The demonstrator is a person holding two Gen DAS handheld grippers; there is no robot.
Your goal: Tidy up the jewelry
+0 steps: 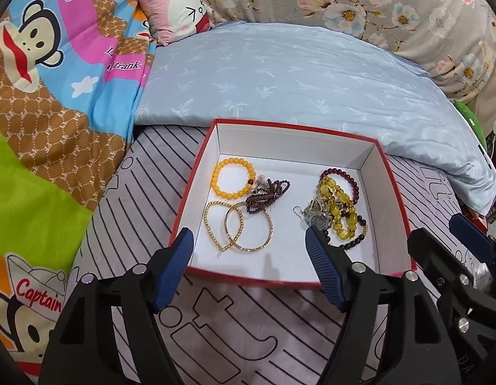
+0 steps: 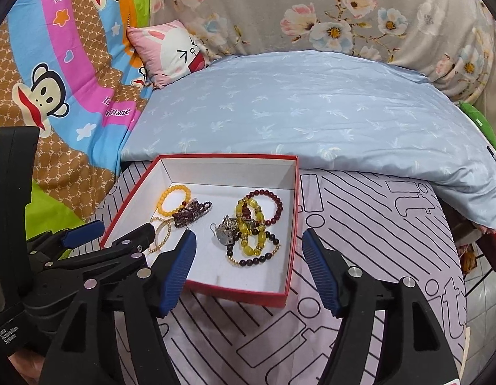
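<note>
Currently I read both tools as released: the left gripper (image 1: 249,240) has its blue pads spread with nothing between them, hanging over the near edge of the red box (image 1: 393,173), and the right gripper (image 2: 249,240) is likewise spread wide and empty, straddling the box's near right corner. All jewelry lies inside the box on its white floor, in two groups. Left group: an orange bead bracelet (image 1: 232,175) toward the back, a dark garnet-coloured bead strand (image 1: 268,194) bunched just beside it, and two gold bangles (image 1: 238,229) overlapping nearer the front. Right group: a dark red bead bracelet (image 1: 344,178) at the back, yellow glassy bead bracelets (image 1: 339,207) piled over it, a small watch (image 1: 316,219) with a hook earring (image 1: 298,210) touching the pile, and a black bead bracelet (image 1: 357,235) at the front. I note the box sits on a pale striped sheet (image 1: 248,320), with a light blue quilt (image 1: 296,73) behind it.
</note>
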